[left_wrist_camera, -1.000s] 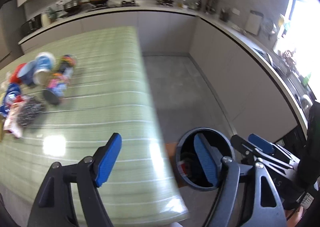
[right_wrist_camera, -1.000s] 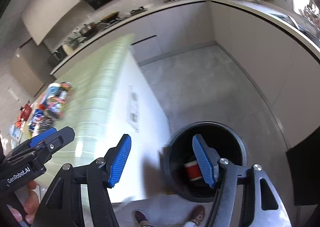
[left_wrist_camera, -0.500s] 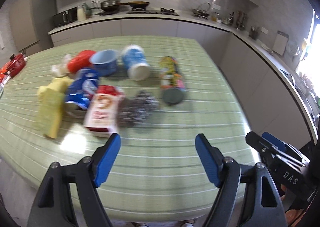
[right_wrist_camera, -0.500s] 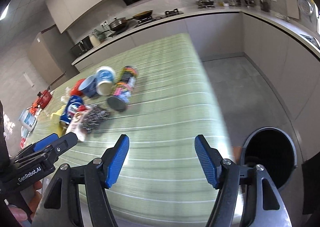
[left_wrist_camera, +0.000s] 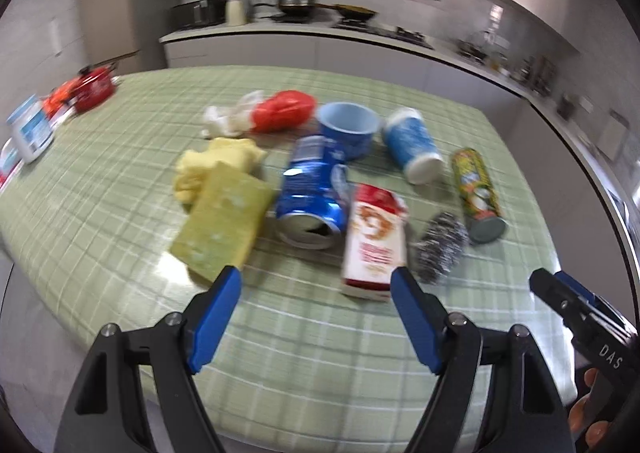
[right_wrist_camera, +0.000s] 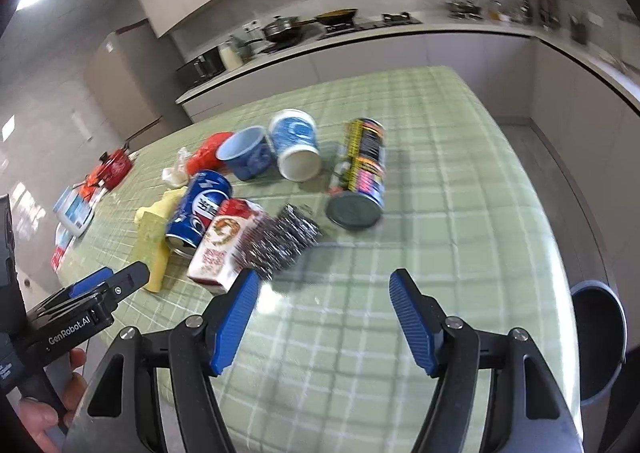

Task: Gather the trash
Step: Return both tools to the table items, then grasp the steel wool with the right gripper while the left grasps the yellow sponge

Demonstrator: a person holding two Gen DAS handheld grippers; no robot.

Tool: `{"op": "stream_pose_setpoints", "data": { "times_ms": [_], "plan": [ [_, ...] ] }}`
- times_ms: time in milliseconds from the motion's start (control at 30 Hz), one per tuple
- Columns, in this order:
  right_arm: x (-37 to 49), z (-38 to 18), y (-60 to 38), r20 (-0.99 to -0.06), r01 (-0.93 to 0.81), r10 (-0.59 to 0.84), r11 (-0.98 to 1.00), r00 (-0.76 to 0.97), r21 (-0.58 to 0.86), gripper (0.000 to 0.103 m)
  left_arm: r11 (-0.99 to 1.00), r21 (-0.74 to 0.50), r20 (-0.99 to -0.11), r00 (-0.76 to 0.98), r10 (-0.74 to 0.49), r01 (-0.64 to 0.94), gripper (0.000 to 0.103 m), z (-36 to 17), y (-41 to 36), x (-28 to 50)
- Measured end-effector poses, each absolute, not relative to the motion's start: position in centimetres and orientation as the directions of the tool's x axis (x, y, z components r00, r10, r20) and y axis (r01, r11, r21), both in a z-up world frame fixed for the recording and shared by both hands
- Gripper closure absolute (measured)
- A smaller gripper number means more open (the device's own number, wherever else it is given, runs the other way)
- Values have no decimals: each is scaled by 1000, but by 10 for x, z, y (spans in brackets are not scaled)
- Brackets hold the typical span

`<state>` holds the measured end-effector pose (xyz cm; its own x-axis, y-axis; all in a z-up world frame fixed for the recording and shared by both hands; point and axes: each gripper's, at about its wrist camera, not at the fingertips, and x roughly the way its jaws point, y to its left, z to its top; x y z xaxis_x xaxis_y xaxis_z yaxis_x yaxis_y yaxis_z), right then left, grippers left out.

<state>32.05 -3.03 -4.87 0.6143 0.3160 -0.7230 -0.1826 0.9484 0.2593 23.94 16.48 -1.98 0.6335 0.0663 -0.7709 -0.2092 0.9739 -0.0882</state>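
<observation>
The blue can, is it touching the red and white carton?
Touching. In the left wrist view the blue can lies on its side with its open end pressed against the carton; no tablecloth shows between them. The right wrist view agrees.

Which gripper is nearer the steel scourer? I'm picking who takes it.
Right. The right gripper has the steel scourer just beyond its left jaw; the left gripper sits farther left, facing the carton.

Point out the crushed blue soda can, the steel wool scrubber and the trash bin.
crushed blue soda can (left_wrist_camera: 310, 189): left wrist view, dented side.
steel wool scrubber (right_wrist_camera: 286, 241): right wrist view, middle of the tangle.
trash bin (right_wrist_camera: 598, 327): right wrist view, dark inside below the rim.
</observation>
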Motion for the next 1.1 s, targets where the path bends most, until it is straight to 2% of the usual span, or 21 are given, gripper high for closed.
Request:
{"op": "stream_pose_setpoints", "data": {
  "times_ms": [233,500,733,1100],
  "plan": [
    [352,-62,-2,-728,-233,371,929,577,289,31,958,-52,-775,616,139,-281,24,-28,197,249],
    [373,-79,20,-759,-176,318,948,568,265,31,962,-28,-783,604,147,-271,24,-46,236,269],
    [388,-98,40,-790,-48,247,963,560,267,31,987,-19,-811,580,78,-159,24,-67,255,294],
    [394,-115,56,-821,59,170,969,546,240,31,1000,-9,-856,517,-3,-9,25,-99,256,311]
  ]
}}
